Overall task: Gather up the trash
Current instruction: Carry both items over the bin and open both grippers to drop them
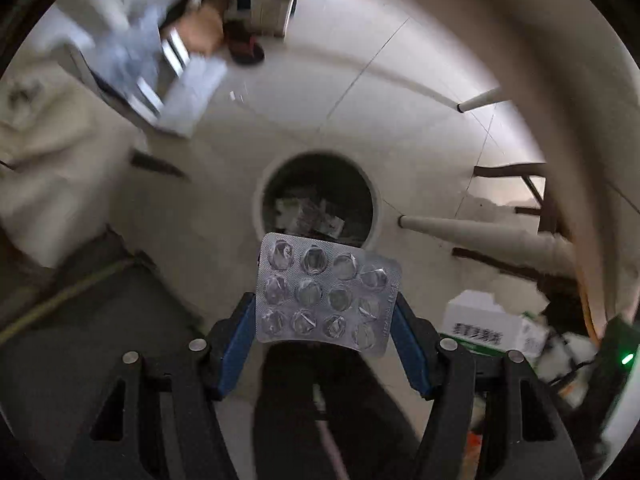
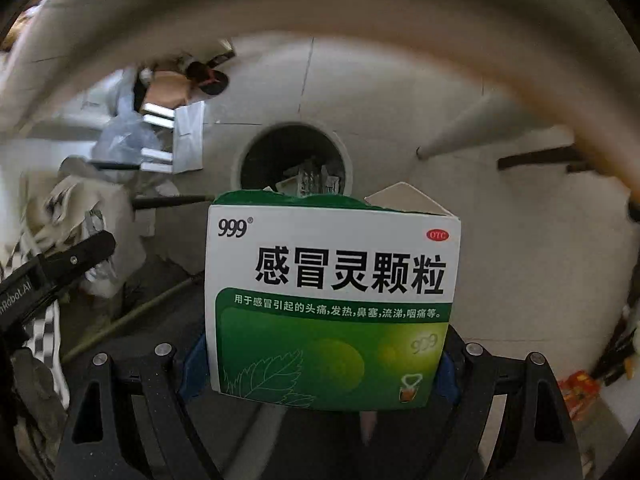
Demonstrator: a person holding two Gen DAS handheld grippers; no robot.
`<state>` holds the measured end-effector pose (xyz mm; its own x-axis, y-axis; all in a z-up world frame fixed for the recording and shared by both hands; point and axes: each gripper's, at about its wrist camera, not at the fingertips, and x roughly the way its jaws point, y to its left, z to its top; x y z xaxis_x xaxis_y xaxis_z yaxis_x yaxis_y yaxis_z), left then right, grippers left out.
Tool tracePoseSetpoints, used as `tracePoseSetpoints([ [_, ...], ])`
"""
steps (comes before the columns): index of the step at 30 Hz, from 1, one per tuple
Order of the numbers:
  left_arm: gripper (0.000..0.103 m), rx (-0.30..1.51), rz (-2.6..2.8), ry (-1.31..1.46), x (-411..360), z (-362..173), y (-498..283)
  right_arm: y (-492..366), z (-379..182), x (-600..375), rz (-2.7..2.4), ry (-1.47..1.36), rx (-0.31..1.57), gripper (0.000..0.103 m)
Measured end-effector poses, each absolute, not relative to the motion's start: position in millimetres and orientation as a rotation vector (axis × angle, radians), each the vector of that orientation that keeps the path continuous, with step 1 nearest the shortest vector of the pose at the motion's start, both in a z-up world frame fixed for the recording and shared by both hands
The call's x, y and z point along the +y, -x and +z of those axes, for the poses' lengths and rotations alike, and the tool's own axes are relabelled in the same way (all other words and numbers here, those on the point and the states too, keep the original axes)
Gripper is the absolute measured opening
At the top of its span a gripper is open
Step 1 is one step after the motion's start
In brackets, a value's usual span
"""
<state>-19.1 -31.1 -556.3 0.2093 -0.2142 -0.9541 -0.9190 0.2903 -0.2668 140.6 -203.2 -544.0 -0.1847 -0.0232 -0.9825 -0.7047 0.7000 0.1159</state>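
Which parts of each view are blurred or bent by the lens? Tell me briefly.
Left wrist view: the blister pack in the left gripper is sharp, while clutter at upper left smears with motion blur; the fisheye curves the floor lines around the bin. Right wrist view: the medicine box in the right gripper reads crisply; edges blur and bend.

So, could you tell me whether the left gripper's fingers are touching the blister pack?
Touching. In the left wrist view, the blue fingers press against both side edges of the blister pack, holding it up above the trash bin.
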Motion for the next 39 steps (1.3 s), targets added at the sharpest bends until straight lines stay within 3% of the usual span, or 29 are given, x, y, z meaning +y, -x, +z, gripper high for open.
tracePoseSetpoints([
  [5,0.063,1.285,0.625,1.334,-1.3,-671.9,2.2,-161.4,-645.0,-180.6,0.680,0.518,1.683,0.088],
  [10,0.072,1.330,0.565,1.396,7.9,-752.4,-8.2,-175.8,-739.4,-158.9,0.708,0.523,1.715,0.089],
  [12,0.079,1.343,0.587,1.378,8.7,-765.4,-6.1,-180.4,-767.3,-155.1,0.727,0.522,1.734,0.092],
  [13,0.097,1.344,0.601,1.370,8.6,-768.2,-4.3,-181.8,-779.4,-153.1,0.747,0.514,1.746,0.095],
  [14,0.103,1.341,0.615,1.367,7.3,-769.5,3.1,-181.7,-787.7,-152.0,0.761,0.517,1.752,0.103],
  [16,0.103,1.341,0.643,1.346,5.2,-766.3,10.1,-182.4,-796.5,-150.4,0.794,0.525,1.737,0.103],
  [25,0.103,1.438,0.890,0.987,-20.9,-706.3,26.2,-169.5,-763.2,-134.2,0.740,0.782,1.522,0.103],
  [39,0.103,1.440,0.940,0.902,-59.0,-598.5,23.1,-153.9,-641.4,-143.5,0.720,0.829,1.453,0.103],
])
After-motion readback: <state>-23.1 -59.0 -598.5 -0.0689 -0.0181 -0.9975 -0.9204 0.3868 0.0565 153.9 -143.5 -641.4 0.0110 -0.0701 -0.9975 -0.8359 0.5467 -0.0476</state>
